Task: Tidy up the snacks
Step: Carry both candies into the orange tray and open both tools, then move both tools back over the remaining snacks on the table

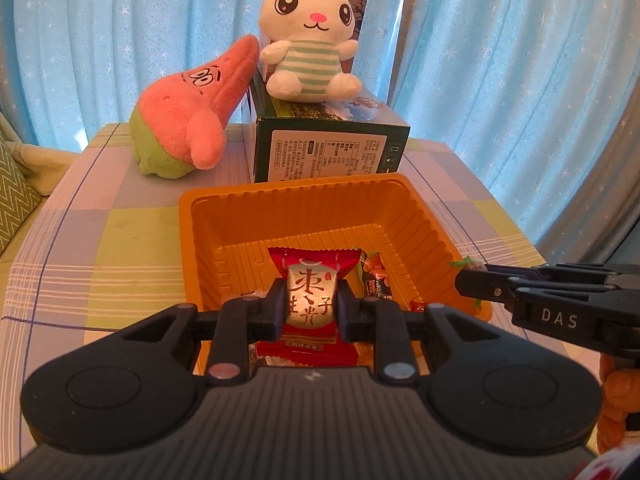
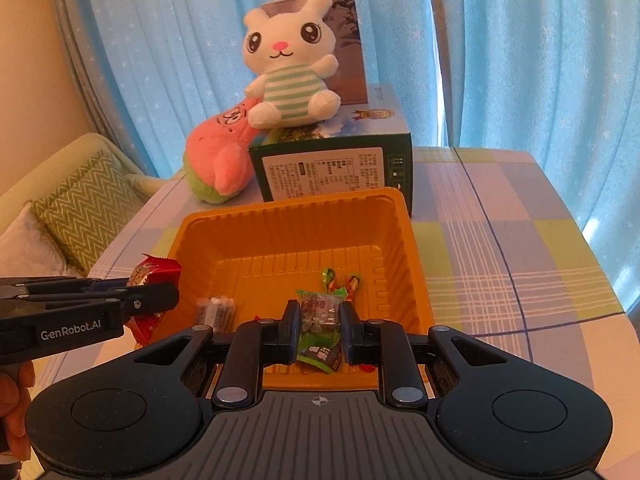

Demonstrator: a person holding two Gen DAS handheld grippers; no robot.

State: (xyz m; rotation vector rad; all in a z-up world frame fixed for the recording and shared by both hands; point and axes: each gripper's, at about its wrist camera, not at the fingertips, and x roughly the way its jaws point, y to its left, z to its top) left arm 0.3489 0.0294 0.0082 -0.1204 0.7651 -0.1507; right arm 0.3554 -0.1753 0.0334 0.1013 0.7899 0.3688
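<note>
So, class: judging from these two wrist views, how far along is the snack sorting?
Done: a few small sweets already lie in the orange tray. In hand: the left gripper is shut on a red-wrapped snack, the right gripper on a green-wrapped candy, both over the tray. Left: releasing both; no other loose snacks are visible on the table.

The left tool (image 1: 310, 304) clamps a red-wrapped snack (image 1: 310, 300) over the orange tray (image 1: 208, 240). Beyond it stand a green box (image 1: 328, 152), a white plush (image 1: 310, 36) and a pink plush (image 1: 192, 116). The right tool (image 1: 464, 280) reaches in from its right.
</note>
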